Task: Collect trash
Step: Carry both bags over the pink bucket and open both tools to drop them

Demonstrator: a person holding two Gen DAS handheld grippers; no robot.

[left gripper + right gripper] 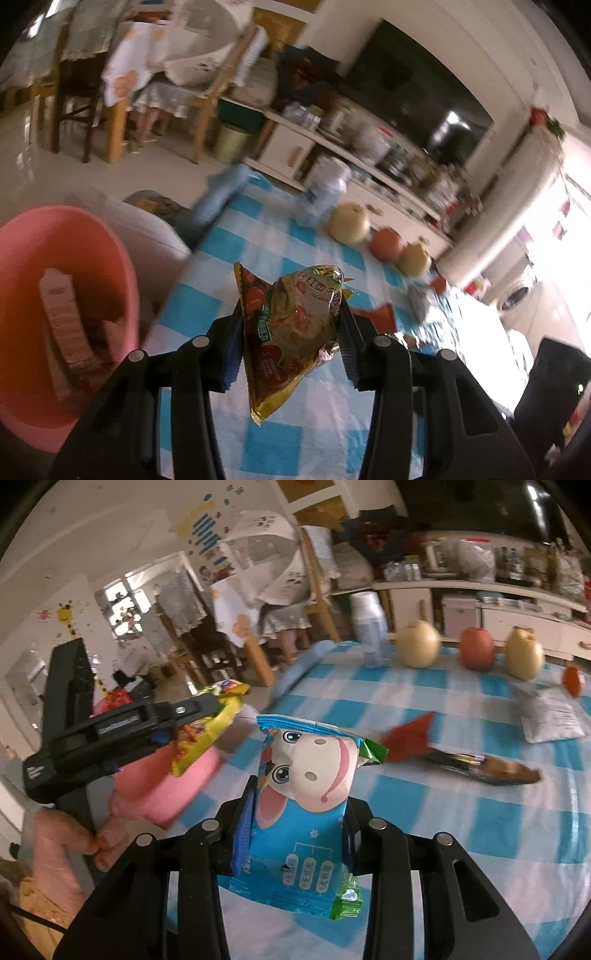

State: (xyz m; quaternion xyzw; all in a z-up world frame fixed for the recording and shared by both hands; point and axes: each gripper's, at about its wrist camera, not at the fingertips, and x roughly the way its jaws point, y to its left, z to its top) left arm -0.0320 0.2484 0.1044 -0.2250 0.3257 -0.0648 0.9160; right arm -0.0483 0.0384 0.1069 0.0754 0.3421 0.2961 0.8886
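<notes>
Gripper jaws on both hands are clamped on snack wrappers, each lifted clear of the blue-and-white checked desk so it can be carried off rather than dragged across the cloth. Left gripper pinches a crinkled red-and-gold wrapper by its sides, the packet standing upright between the pads; the right wrist view shows it hanging over the pink bin beside the desk edge, the likely reason it is held out that way. A cardboard-coloured box already leans inside that bin. Right gripper squeezes a blue cartoon-cow wrapper across its middle, printed face up, above the desk and near the bin side. More litter lies further along the cloth: a red scrap, a dark flattened packet and a pale grey pouch. Two pears and an apple sit at the far edge next to a white bottle, apparently not rubbish. Judging by this, the collection is partway done.
</notes>
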